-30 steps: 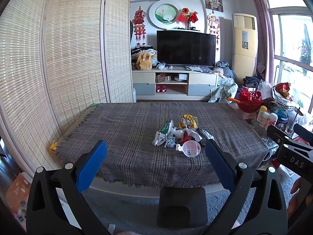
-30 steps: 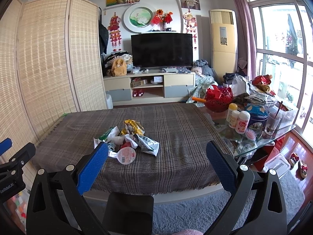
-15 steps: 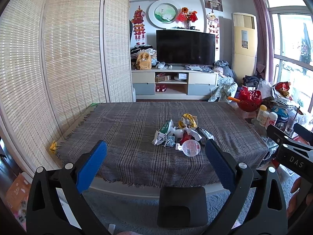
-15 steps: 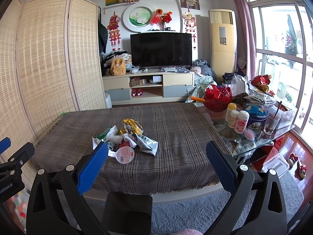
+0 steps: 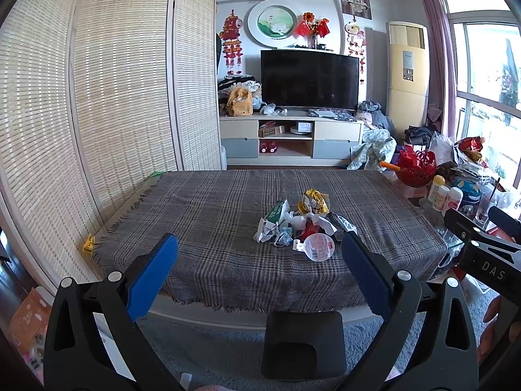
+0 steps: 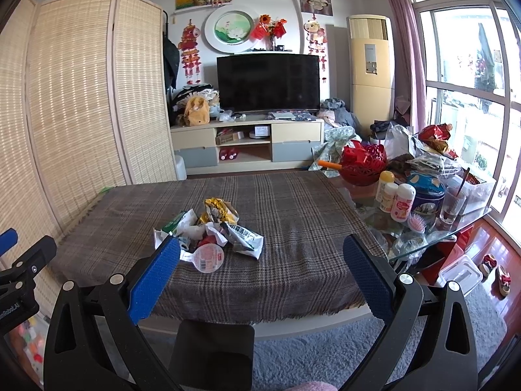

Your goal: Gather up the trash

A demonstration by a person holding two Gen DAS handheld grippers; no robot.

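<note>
A pile of trash (image 5: pixel 298 224) lies on the plaid-covered table (image 5: pixel 211 228): crumpled wrappers, a yellow foil bag (image 5: pixel 313 200) and a round foil lid (image 5: pixel 319 247) at the front. The pile also shows in the right wrist view (image 6: pixel 211 231), with the lid (image 6: pixel 210 258) nearest me. My left gripper (image 5: pixel 259 254) is open and empty, held before the table's near edge. My right gripper (image 6: pixel 260 254) is open and empty too, to the right of the left one. Both are well short of the pile.
A glass side table (image 6: pixel 433 228) at the right holds bottles (image 6: pixel 402 202), a blue tin, a glass and a red basket (image 6: pixel 364 163). A woven screen (image 5: pixel 97 97) stands at the left. A TV unit (image 5: pixel 293 140) is behind the table. Grey carpet (image 6: pixel 325 352) lies below.
Both views have shifted very slightly; the table and trash sit almost where they were. Both grippers stay open.
</note>
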